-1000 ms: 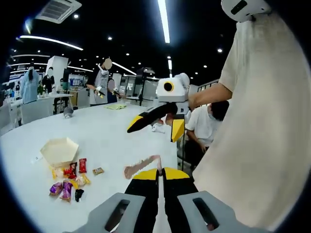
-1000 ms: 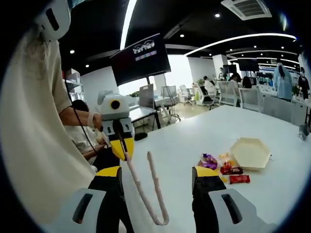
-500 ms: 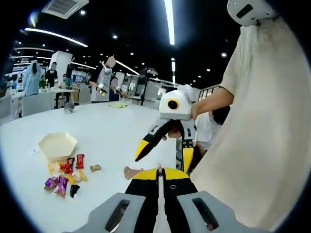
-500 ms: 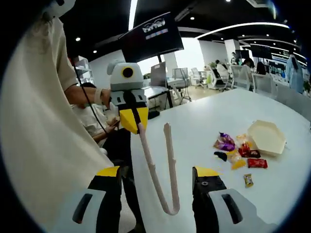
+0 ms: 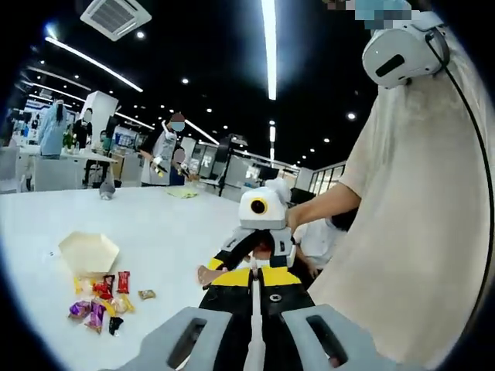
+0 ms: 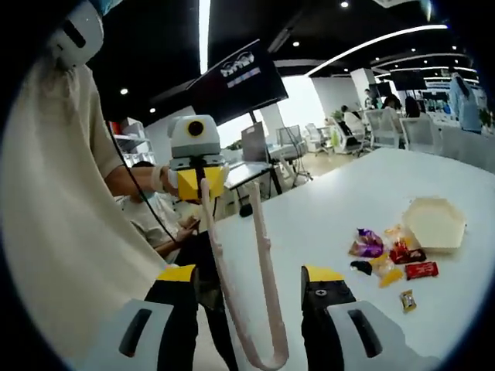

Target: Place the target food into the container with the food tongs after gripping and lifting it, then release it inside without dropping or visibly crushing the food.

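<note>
- The wrapped snacks point(image 6: 384, 259), the target food, lie in a loose cluster on the white tabletop point(image 6: 325, 216), at the right of the right gripper view and at the lower left of the left gripper view point(image 5: 100, 297).
- One small wrapped piece point(image 6: 407, 300) sits a little apart from the cluster, toward the lower right of the right gripper view.
- The cream hexagonal container point(image 6: 435, 222) rests just beside the cluster, at the far right of the right gripper view; in the left gripper view point(image 5: 88, 253) it sits just above the snacks.
- The pink food tongs point(image 6: 255, 297) rise from the bottom centre of the right gripper view, bend downward, both arms pointing up, well apart from the snacks.
- The right claw point(image 6: 251, 290) stands released, its yellow-tipped jaws spread on either side of the tongs.
- The left claw point(image 5: 254, 278) is clenched, jaws pressed together at the bottom centre of its view; a pink tong tip point(image 5: 207, 273) shows just to their left, but what they pinch I cannot tell.
- In the right gripper view the left claw point(image 6: 200, 184) meets the upper end of one tong arm.
- A person in a pale shirt point(image 5: 418, 224) fills the right of the left gripper view.
</note>
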`<state>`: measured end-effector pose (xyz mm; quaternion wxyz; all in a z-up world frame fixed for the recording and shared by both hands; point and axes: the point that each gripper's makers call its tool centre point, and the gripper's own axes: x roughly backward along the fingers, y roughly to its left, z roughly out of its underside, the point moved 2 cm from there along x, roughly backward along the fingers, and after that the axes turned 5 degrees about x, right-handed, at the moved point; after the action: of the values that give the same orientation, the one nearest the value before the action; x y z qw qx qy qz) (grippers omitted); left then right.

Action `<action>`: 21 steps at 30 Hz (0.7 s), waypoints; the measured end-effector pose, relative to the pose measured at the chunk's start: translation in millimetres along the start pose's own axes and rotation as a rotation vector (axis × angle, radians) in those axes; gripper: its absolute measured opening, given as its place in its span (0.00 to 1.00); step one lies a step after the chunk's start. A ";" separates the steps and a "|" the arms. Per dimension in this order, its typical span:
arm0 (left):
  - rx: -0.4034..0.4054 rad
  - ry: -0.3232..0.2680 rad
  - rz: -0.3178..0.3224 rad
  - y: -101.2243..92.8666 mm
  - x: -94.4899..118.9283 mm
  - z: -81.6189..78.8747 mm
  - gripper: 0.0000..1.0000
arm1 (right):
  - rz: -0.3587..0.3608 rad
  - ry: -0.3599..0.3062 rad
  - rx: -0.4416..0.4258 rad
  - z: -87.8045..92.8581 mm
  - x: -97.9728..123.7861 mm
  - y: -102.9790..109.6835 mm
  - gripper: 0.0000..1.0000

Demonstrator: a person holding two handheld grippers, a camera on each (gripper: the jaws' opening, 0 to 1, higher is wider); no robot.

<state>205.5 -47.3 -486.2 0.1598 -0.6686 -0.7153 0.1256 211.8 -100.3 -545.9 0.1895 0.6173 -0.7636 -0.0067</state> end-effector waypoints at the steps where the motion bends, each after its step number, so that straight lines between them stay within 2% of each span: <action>1: 0.000 -0.001 0.002 -1.3 -0.4 -0.6 0.00 | -0.006 -0.002 0.005 -1.7 -0.4 1.0 0.52; 7: -0.011 0.013 0.015 -8.2 -3.7 -1.1 0.00 | -0.032 -0.002 0.031 -12.6 -1.2 4.4 0.47; 13: -0.005 -0.031 0.013 -9.5 -2.1 -11.6 0.00 | -0.059 -0.010 0.037 -18.6 1.3 7.3 0.45; 17: 0.012 -0.095 0.010 -9.1 4.1 -24.1 0.00 | -0.015 -0.086 -0.055 -20.4 16.7 -2.0 0.45; 21: 0.028 -0.157 0.006 -7.8 10.3 -36.8 0.00 | 0.010 -0.151 -0.101 -27.3 24.7 -7.8 0.45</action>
<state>212.4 -38.9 -448.8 0.1121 -0.6566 -0.7218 0.1880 223.2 -119.4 -515.5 0.1623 0.6007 -0.7776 -0.0906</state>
